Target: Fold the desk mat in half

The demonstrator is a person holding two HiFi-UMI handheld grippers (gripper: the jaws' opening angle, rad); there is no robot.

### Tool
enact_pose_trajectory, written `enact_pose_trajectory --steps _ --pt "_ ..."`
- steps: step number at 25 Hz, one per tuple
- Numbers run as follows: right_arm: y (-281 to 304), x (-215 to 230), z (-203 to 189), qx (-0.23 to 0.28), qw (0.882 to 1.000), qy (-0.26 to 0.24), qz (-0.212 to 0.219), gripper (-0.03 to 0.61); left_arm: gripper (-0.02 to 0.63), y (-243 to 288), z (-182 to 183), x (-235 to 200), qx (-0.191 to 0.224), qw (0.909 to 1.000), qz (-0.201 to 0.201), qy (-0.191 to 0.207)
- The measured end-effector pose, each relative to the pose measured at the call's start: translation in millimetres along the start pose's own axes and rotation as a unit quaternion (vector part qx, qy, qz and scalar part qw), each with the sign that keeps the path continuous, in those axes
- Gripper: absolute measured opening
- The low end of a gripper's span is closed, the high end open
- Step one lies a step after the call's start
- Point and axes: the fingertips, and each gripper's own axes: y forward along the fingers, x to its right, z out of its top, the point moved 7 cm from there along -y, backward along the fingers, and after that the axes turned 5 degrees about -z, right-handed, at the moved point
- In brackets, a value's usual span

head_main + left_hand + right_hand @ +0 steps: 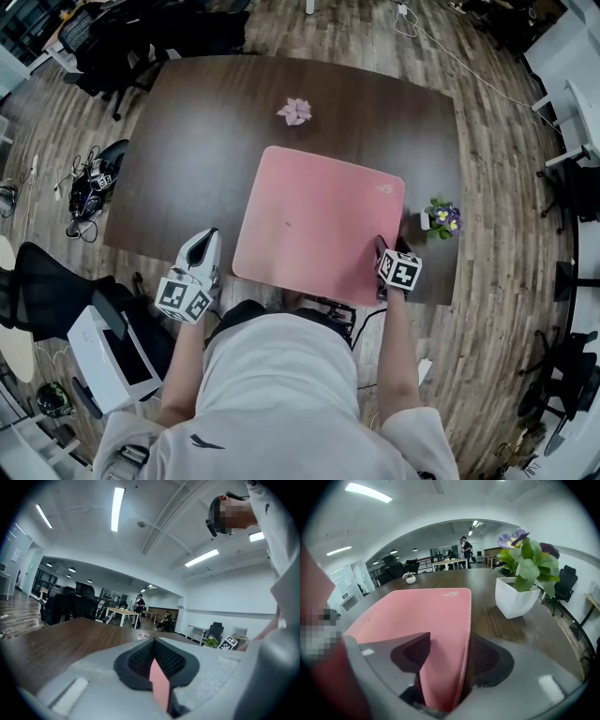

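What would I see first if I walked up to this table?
The big pink desk mat jumps out first, lying flat in the middle of the dark brown table. Next comes the little potted plant with purple flowers, standing just to the mat's right. At the near side, the right gripper has its jaws open with the mat's edge between them.

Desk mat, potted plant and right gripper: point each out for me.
Desk mat point(314, 220): head view, bare pink middle.
Potted plant point(515, 599): right gripper view, white pot's front.
Right gripper point(446, 653): right gripper view, midway between its jaws.
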Motion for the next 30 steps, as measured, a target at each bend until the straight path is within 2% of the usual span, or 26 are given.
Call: enact_pose_trajectory --steps 1,8,14,23,30 --pt "1 -3 1 0.000 1.000 -0.001 0.003 0.256 0.005 0 0 0 0.001 1.0000 0.000 0.002" --pt "2 -10 1 -0.002 1.000 0.007 0.013 0.181 0.005 -8 -2 0 -0.002 1.0000 0.005 0.001" --pt "0 -21 0 0.001 1.000 -0.013 0.023 0.074 0.005 -7 -4 4 0.003 1.0000 0.000 -0.001" --pt "-20 -28 14 0.017 0.999 -0.008 0.041 0.049 0.005 -5 -4 7 0.008 0.9999 0.003 -0.005" --pt "-53 -55 45 0.047 0.993 -0.032 0.107 0.044 0.005 -17 -6 9 0.011 0.9995 0.027 -0.011"
